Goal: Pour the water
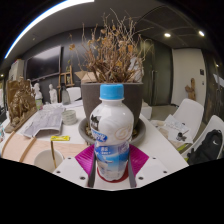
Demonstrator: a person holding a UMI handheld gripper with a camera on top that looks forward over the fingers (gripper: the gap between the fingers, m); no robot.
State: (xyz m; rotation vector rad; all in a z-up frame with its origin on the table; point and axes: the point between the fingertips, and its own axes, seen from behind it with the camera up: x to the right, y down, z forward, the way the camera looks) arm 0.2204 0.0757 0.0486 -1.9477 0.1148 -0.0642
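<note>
Between my fingers stands a bottle, upright and close, with the magenta pads pressed against its lower sides; I am gripping it. It is clear plastic with a light blue cap and a blue-and-white label round its middle. Directly behind it sits a dark pot of dried brown plants, leaving little room ahead. To my left the white bench carries a cloth and small clutter; to my right more bench shows, with a white chair beyond its edge.
</note>
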